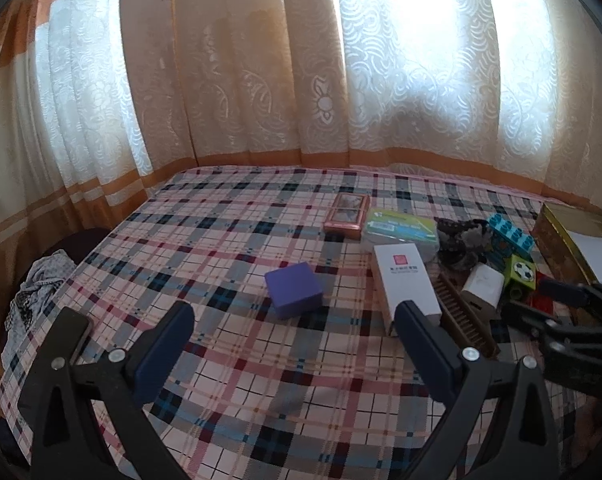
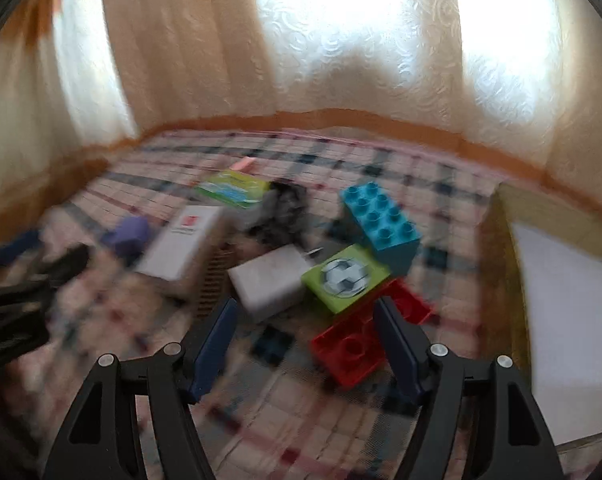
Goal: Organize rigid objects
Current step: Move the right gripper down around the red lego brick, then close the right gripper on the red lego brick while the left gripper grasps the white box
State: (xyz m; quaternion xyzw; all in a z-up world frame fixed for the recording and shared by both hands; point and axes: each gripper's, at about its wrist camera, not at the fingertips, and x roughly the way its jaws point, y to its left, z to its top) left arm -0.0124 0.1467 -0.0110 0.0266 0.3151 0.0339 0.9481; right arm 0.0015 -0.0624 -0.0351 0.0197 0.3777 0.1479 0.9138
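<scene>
Right wrist view: pretty blurry, right gripper (image 2: 305, 324) jaws spread, nothing pinched
Red brick (image 2: 365, 336): on the plaid bed (image 2: 261, 420), just ahead of the right-side jaw – can't tell if touching
Green soccer block (image 2: 347, 276): resting on the red brick's far end
Blue brick (image 2: 381, 220): right behind
Left gripper (image 1: 295, 324): jaws spread wide, empty
Purple box (image 1: 293, 289): ahead, off on its own

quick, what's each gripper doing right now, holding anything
left gripper: open, holding nothing, above the plaid cloth.
right gripper: open, holding nothing, by the red brick.
</scene>
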